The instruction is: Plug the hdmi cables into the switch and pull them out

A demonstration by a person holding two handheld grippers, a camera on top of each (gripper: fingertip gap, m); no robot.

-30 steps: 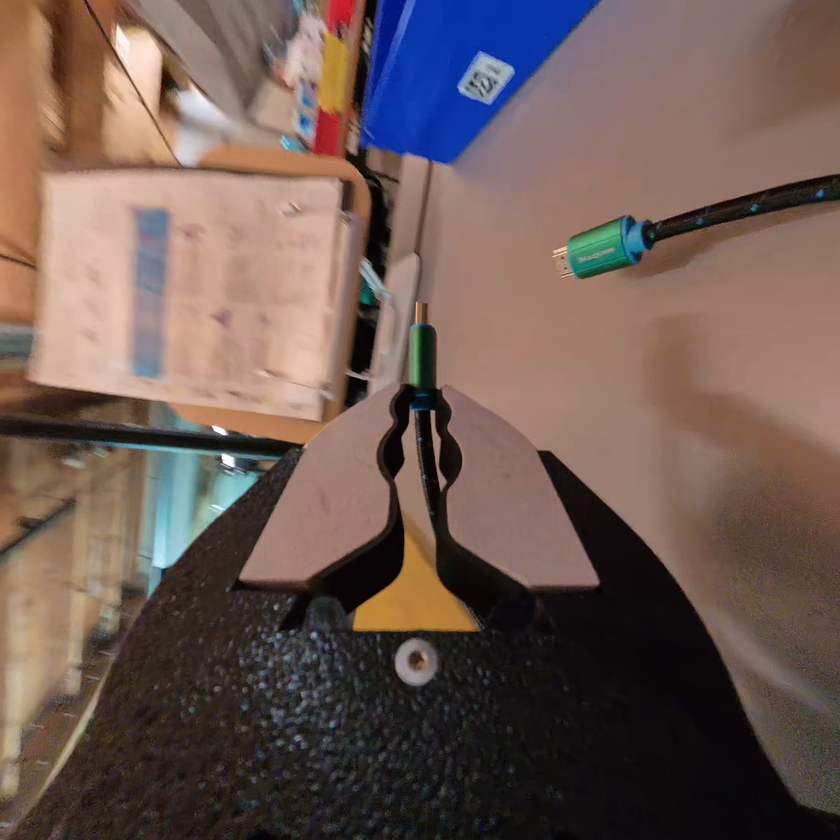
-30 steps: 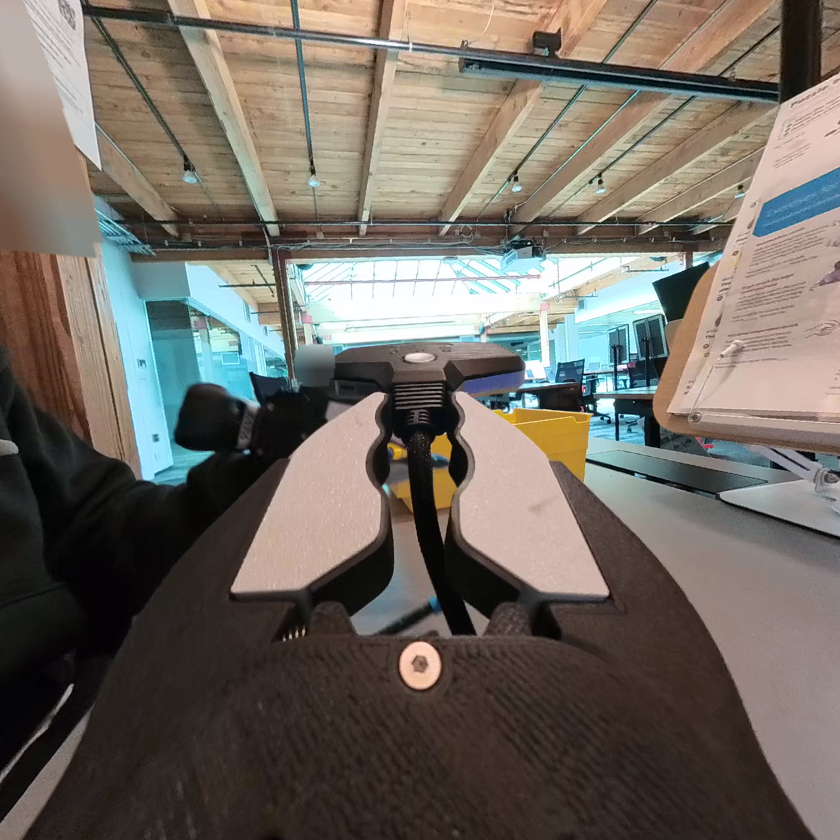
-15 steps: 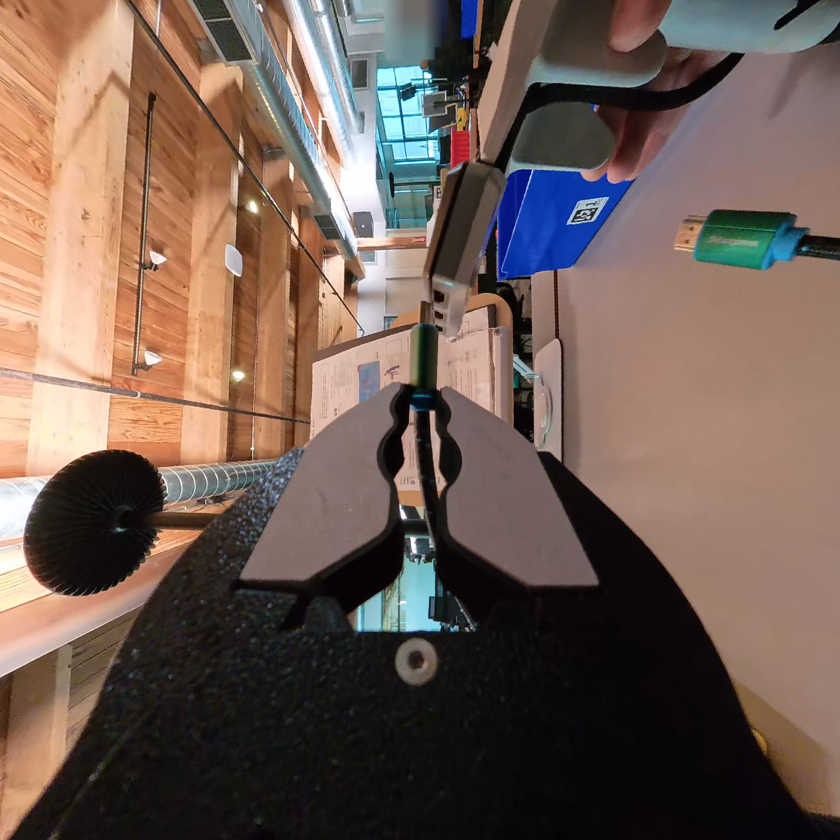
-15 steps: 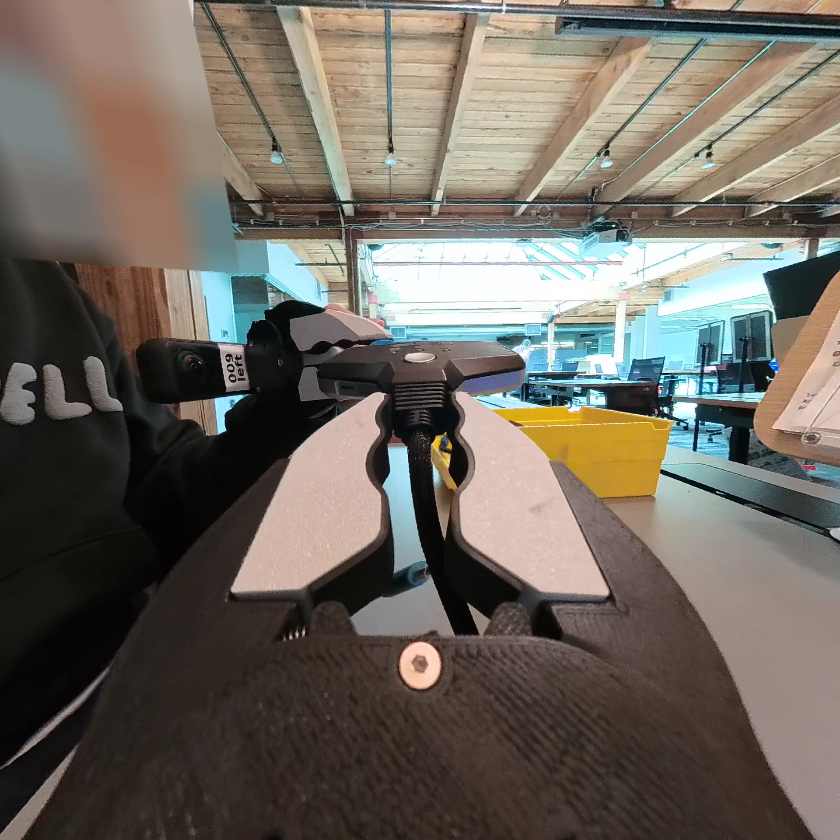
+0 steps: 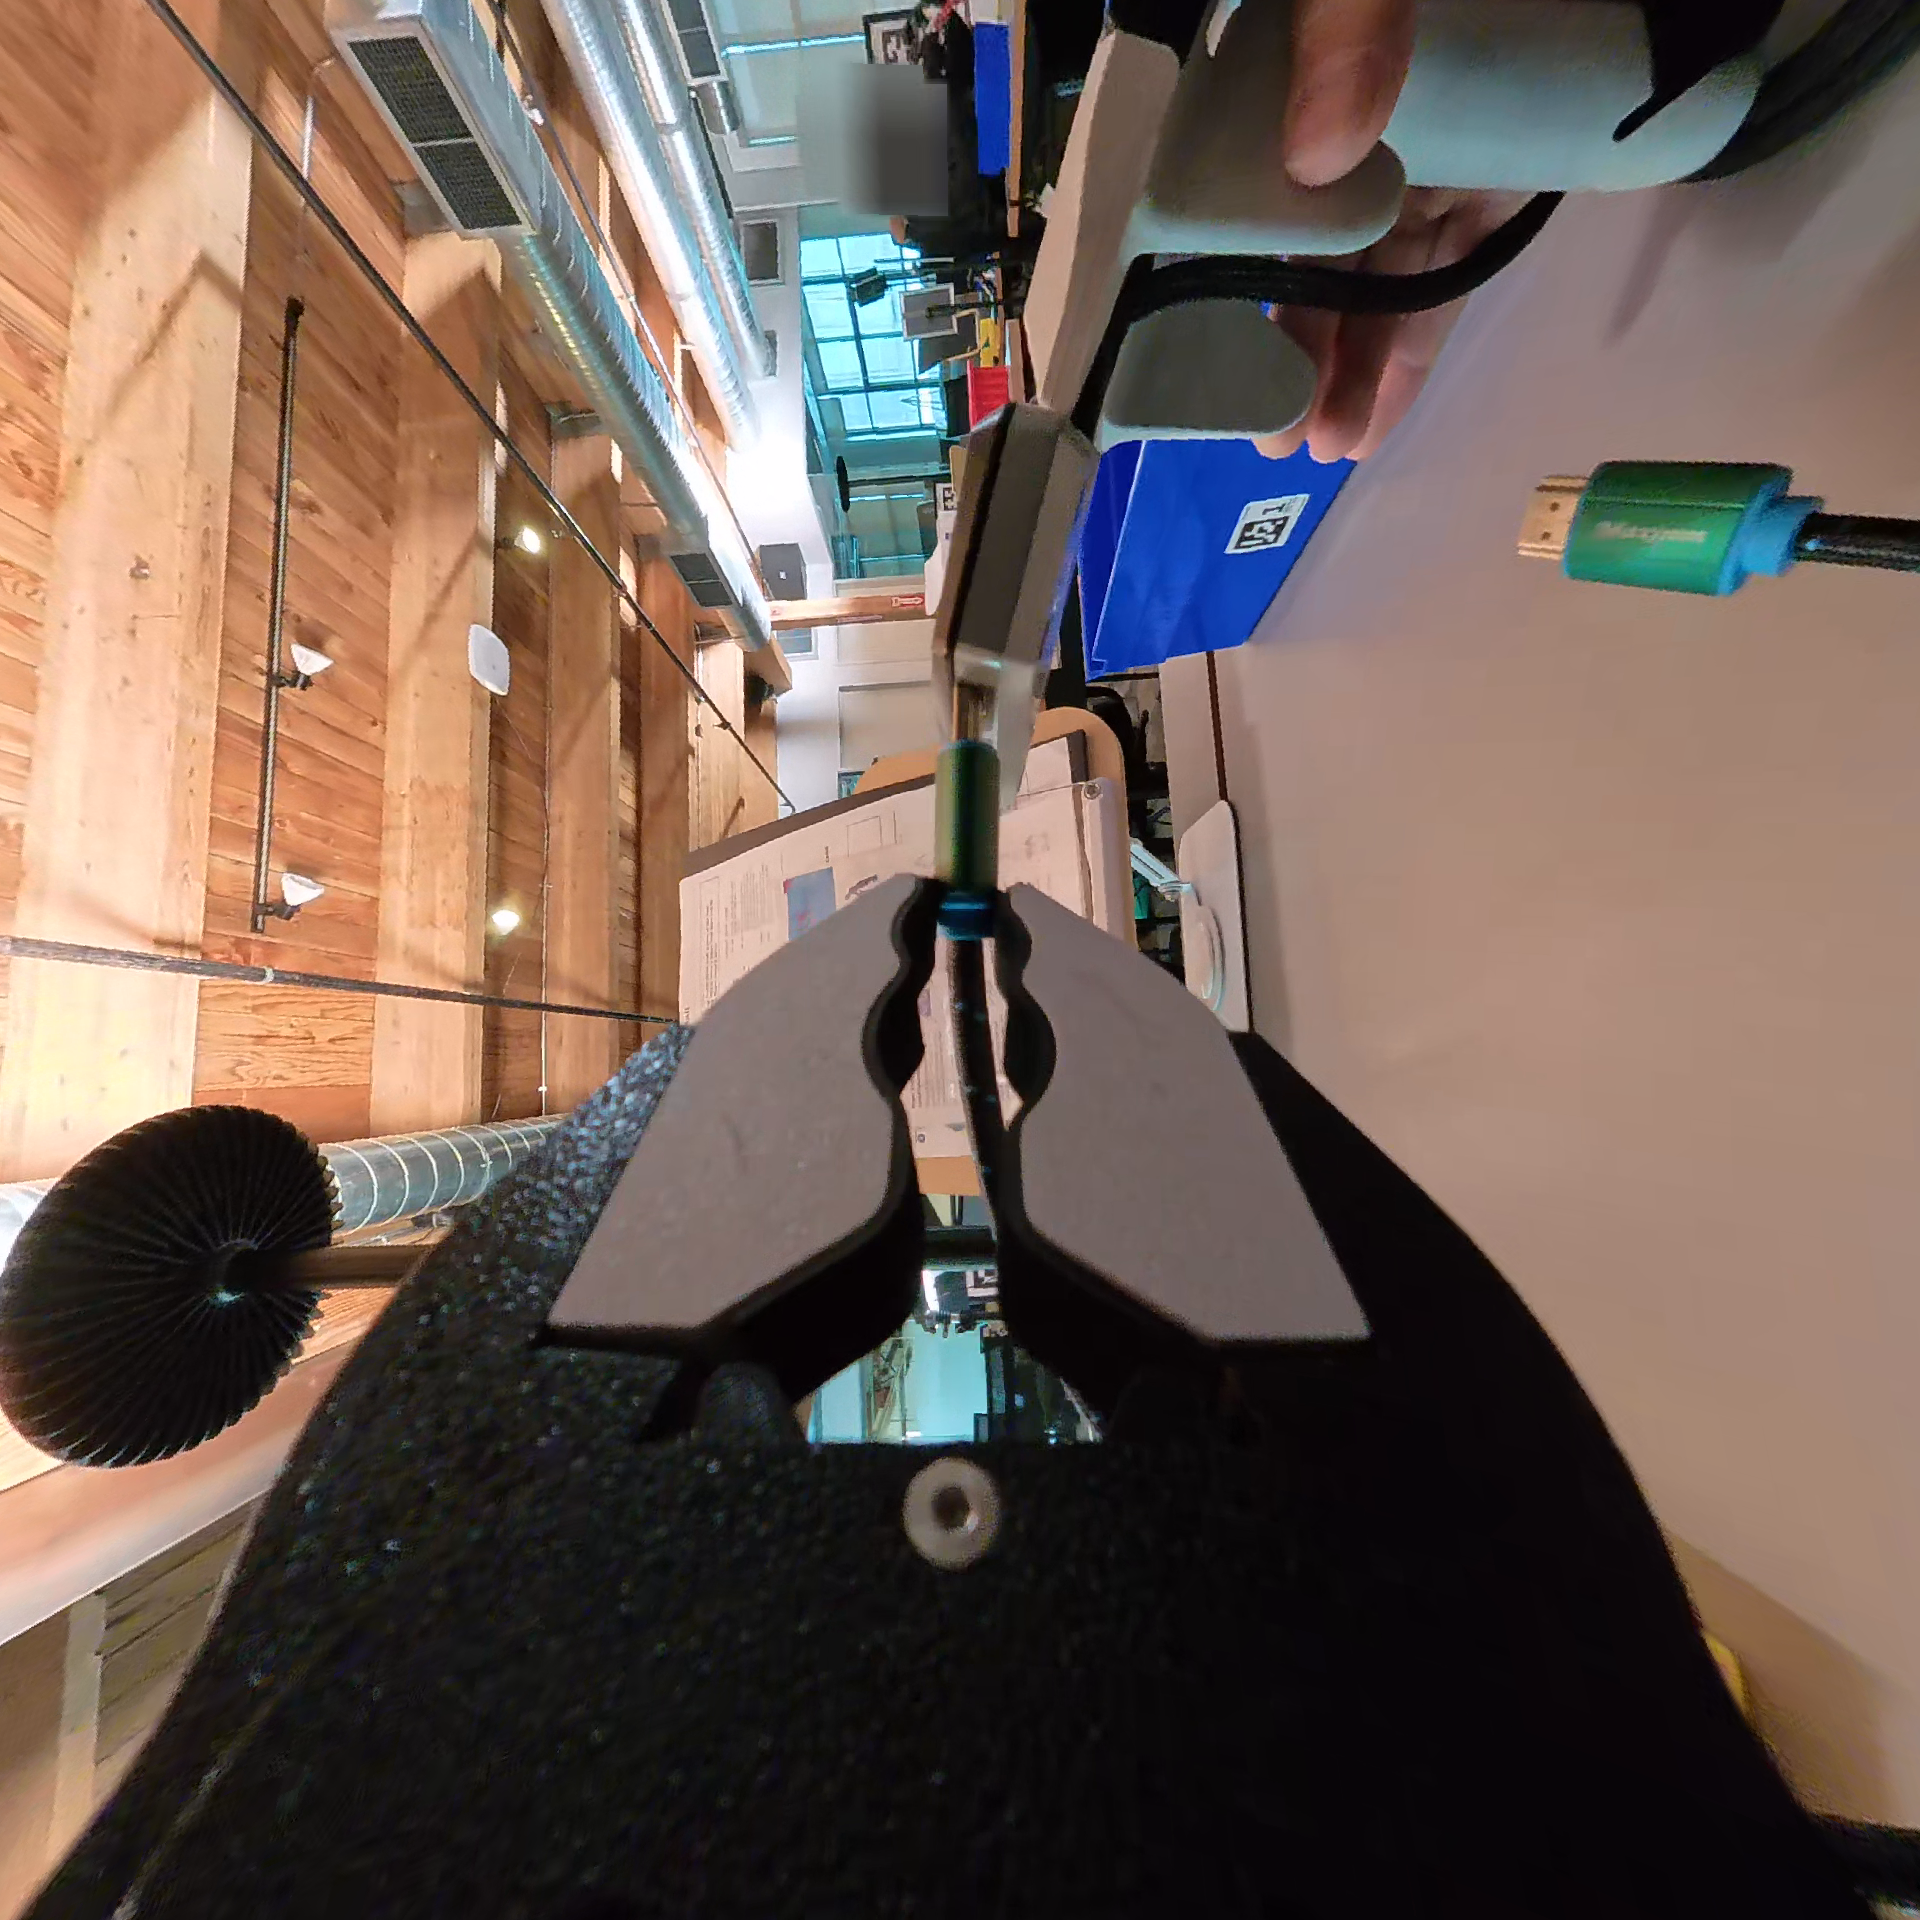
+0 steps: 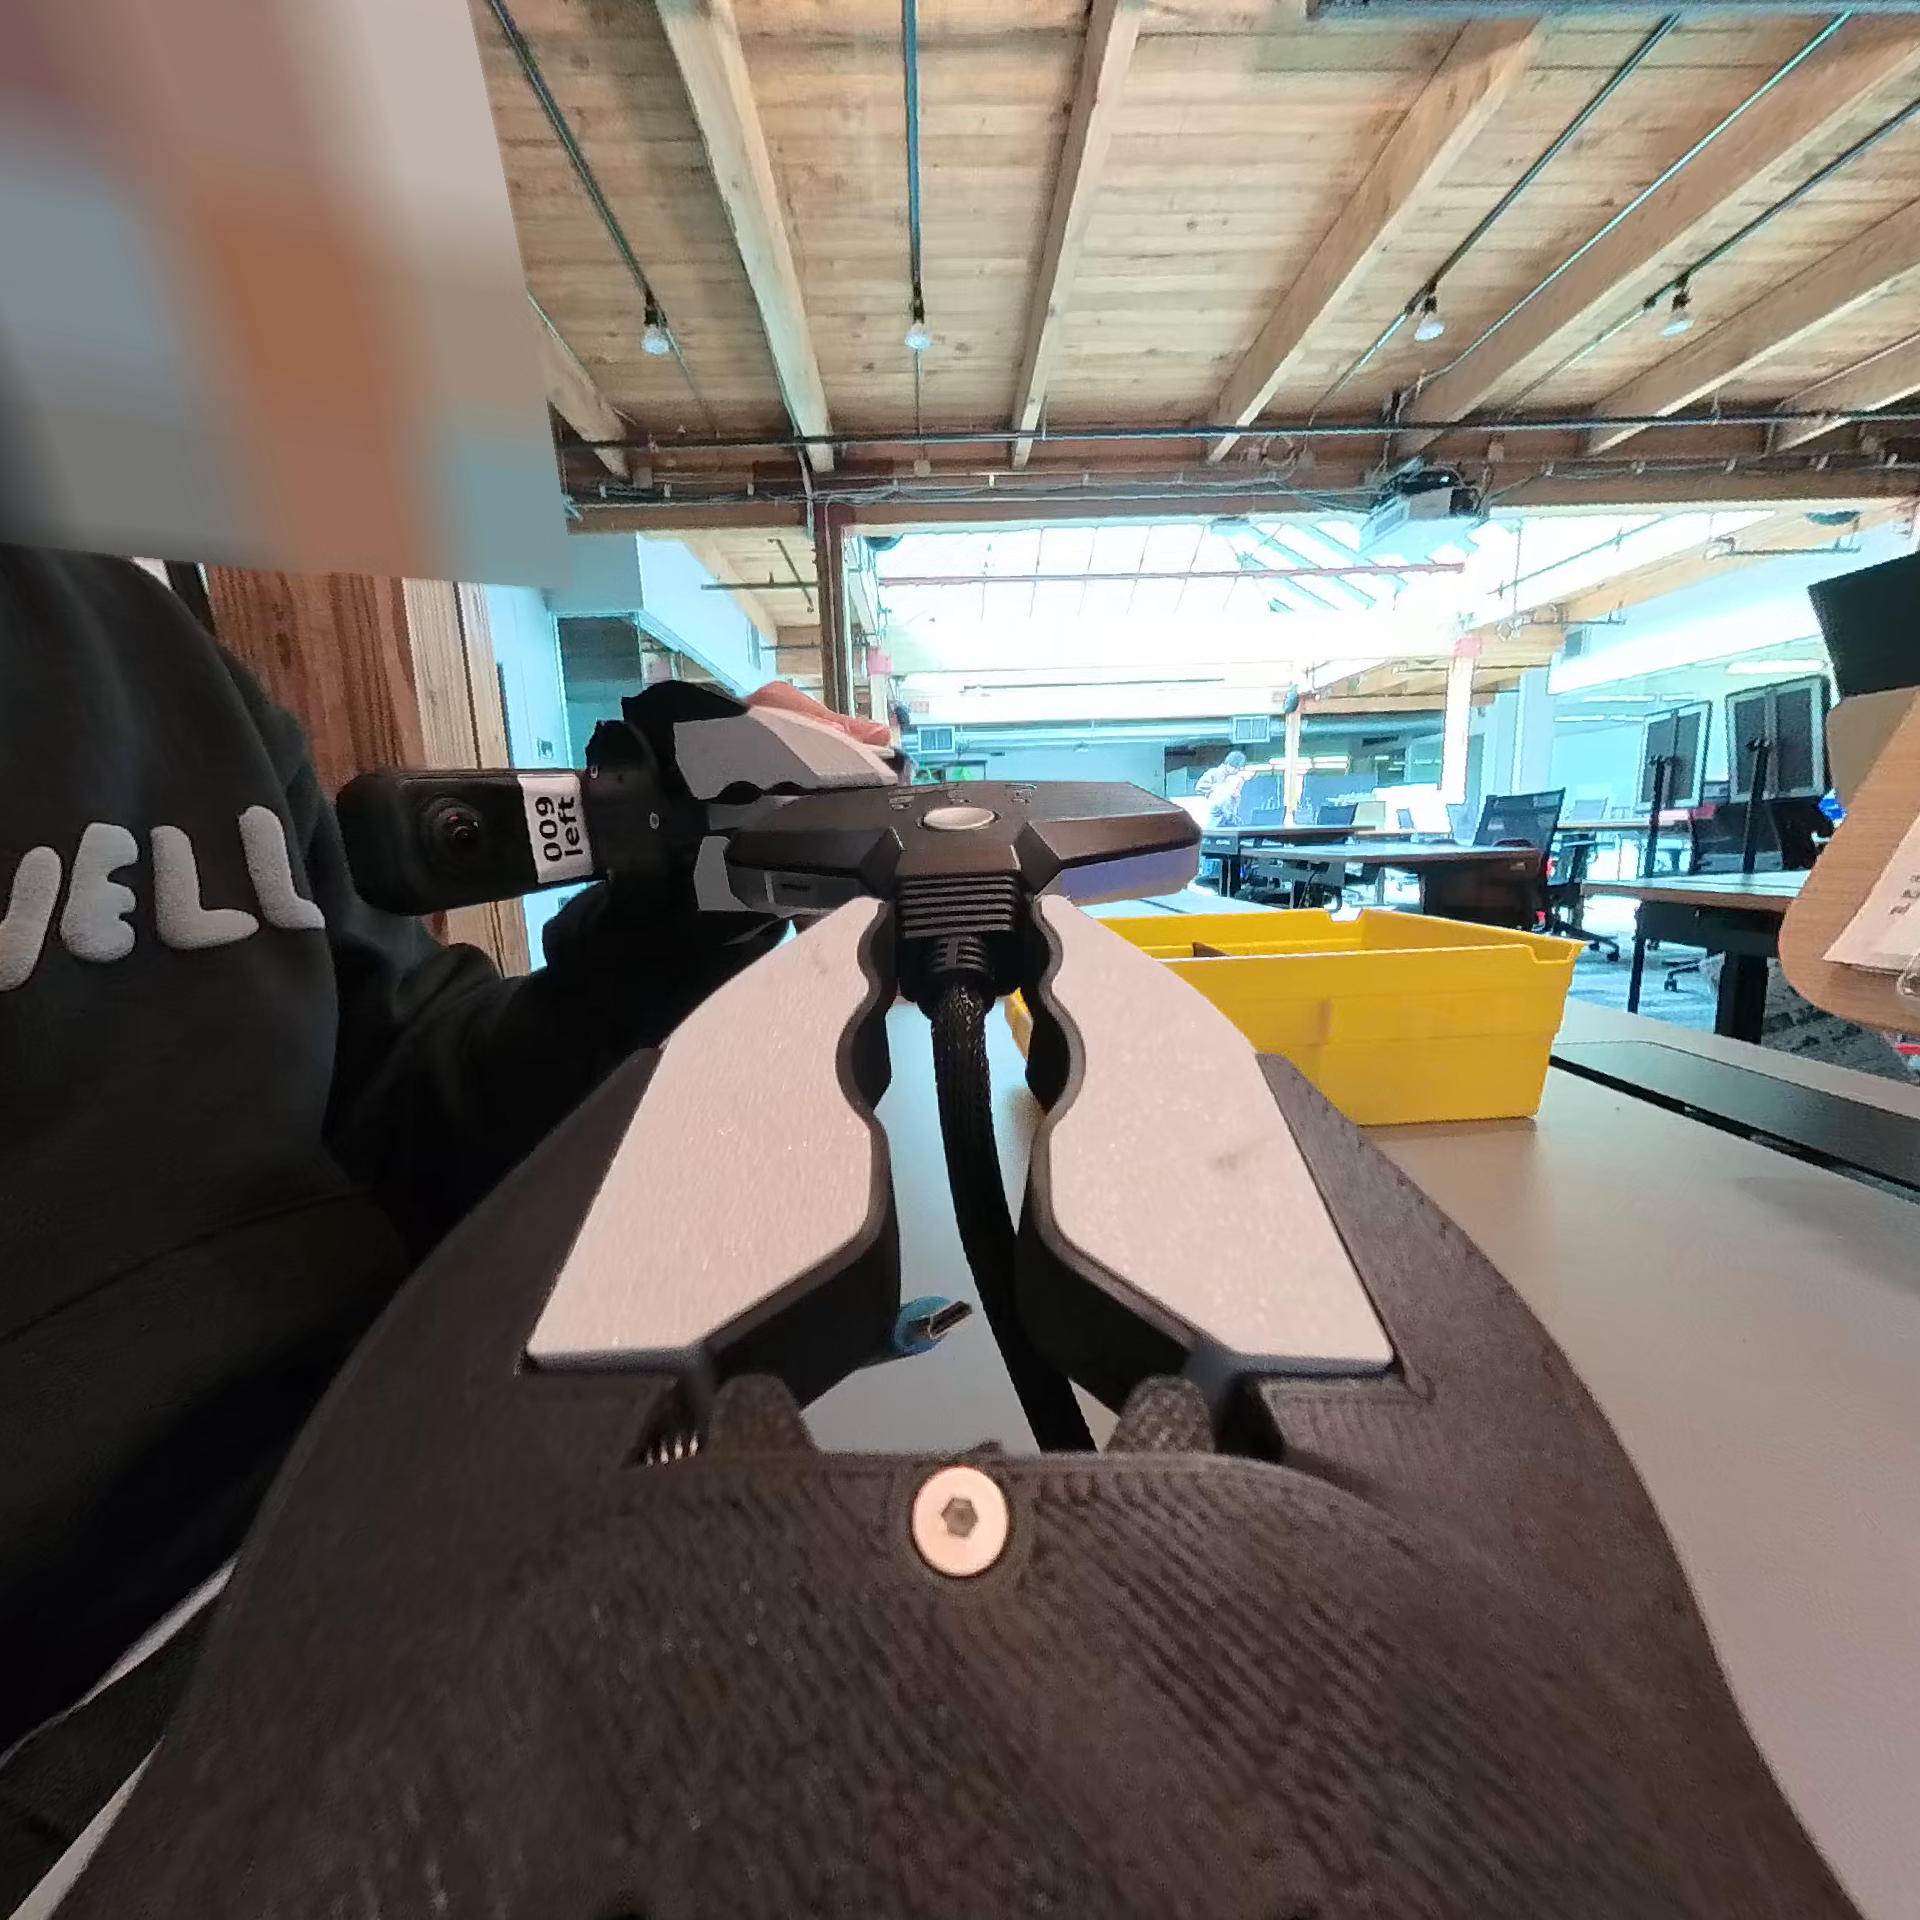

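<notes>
My left gripper [image 5: 964,914] is shut on a green HDMI plug [image 5: 966,816] with a black braided cable. The plug's metal tip is at a port of the black switch [image 5: 1013,551], which hangs in the air ahead. My right gripper [image 6: 961,920] is shut on the switch's ribbed cable neck [image 6: 956,914] and holds the switch [image 6: 966,847] level above the table. The left gripper [image 6: 727,821] shows at the switch's left side in the right wrist view. A second green HDMI plug [image 5: 1673,530] lies loose on the table [image 5: 1558,1039].
A yellow bin [image 6: 1340,997] stands on the table behind the switch. A blue bin [image 5: 1195,561] and a stand with papers [image 5: 914,873] are farther off. A person in a dark top [image 6: 156,1039] is at the left. A small blue-ended connector [image 6: 925,1325] lies below.
The left gripper has swung from facing the table to facing the switch and moved in, bringing the green plug up to the switch's port. The right gripper keeps holding the switch.
</notes>
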